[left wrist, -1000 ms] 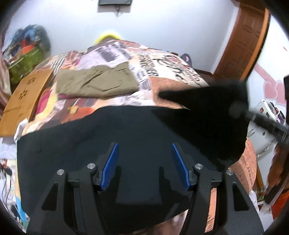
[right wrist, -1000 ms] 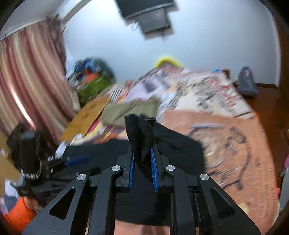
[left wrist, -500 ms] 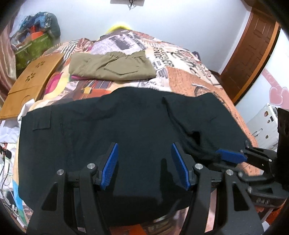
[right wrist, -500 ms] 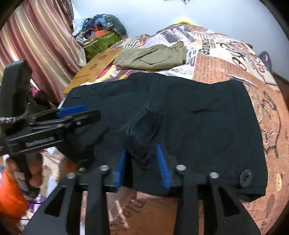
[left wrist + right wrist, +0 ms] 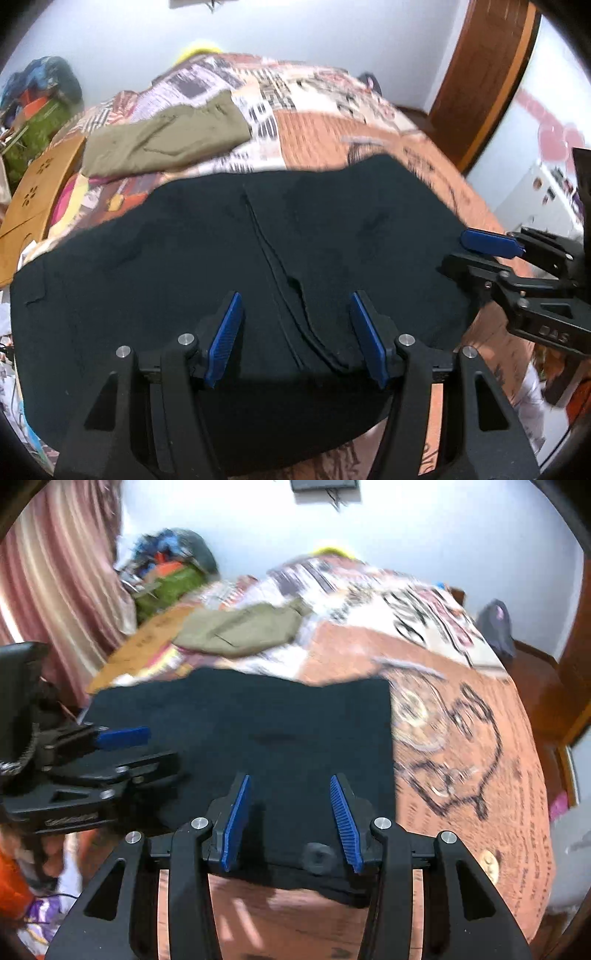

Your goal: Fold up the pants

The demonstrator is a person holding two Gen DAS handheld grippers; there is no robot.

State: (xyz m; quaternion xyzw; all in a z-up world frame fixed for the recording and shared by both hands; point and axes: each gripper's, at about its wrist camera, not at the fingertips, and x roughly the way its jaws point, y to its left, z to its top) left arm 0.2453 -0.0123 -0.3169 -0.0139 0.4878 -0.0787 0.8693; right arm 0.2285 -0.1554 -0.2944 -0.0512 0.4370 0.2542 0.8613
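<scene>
We see bed [image 5: 332,144] with printed cover, black pants [image 5: 221,251] spread flat on near part. Olive pants [image 5: 162,136] folded beyond, apart from black pair. Left gripper [image 5: 295,332] over pants, jaws spread, nothing pinched. Right gripper [image 5: 291,819] jaws have just been opening, fabric below, not gripped. Only right view gives us button [image 5: 317,853] at near hem and curtain [image 5: 55,576]; only left view gives centre seam and door [image 5: 487,74]. Both views blurred; near pants edge hidden behind gripper bodies.
</scene>
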